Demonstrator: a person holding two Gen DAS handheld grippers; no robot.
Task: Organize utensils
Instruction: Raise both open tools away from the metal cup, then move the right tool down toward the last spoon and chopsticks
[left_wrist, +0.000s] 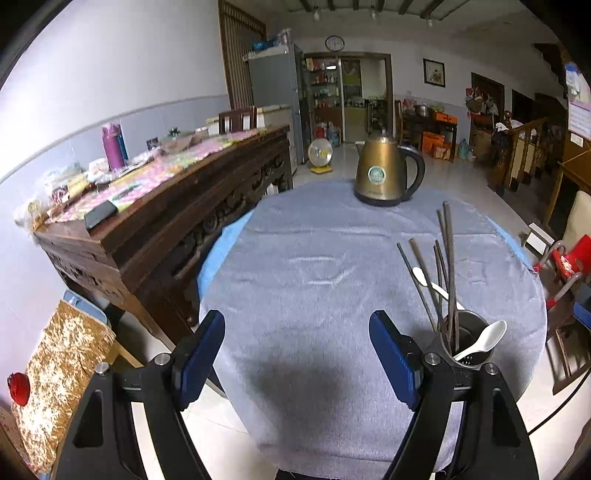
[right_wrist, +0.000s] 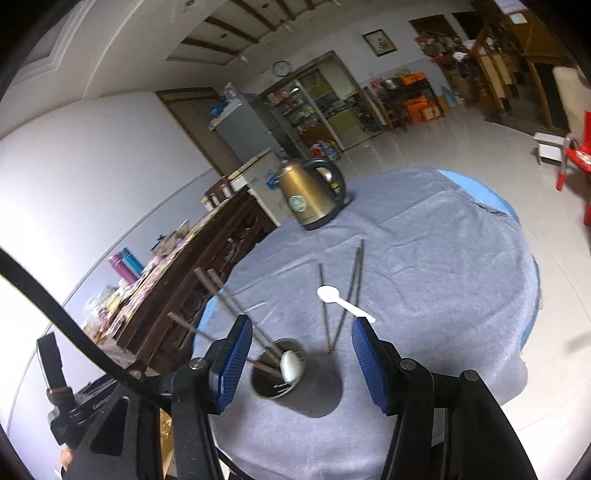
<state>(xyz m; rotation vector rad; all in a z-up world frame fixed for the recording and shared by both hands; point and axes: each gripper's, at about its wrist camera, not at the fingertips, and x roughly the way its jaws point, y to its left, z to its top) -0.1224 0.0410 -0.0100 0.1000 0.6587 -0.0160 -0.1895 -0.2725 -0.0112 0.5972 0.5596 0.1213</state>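
A metal utensil cup (left_wrist: 466, 341) (right_wrist: 284, 373) stands on the grey-clothed round table (left_wrist: 314, 258) (right_wrist: 424, 277). It holds several dark chopsticks (left_wrist: 445, 273) (right_wrist: 225, 299) and a white spoon (left_wrist: 484, 339) (right_wrist: 291, 365). On the cloth beyond the cup lie a second white spoon (right_wrist: 341, 302) (left_wrist: 430, 282) and three loose chopsticks (right_wrist: 352, 291). My left gripper (left_wrist: 297, 358) is open and empty, left of the cup. My right gripper (right_wrist: 301, 363) is open and empty, raised just above the cup.
A gold electric kettle (left_wrist: 386, 171) (right_wrist: 312, 195) stands at the table's far side. A cluttered carved wooden sideboard (left_wrist: 159, 206) (right_wrist: 177, 280) runs along the left wall. A red plastic chair (left_wrist: 567, 266) (right_wrist: 580, 155) is on the right.
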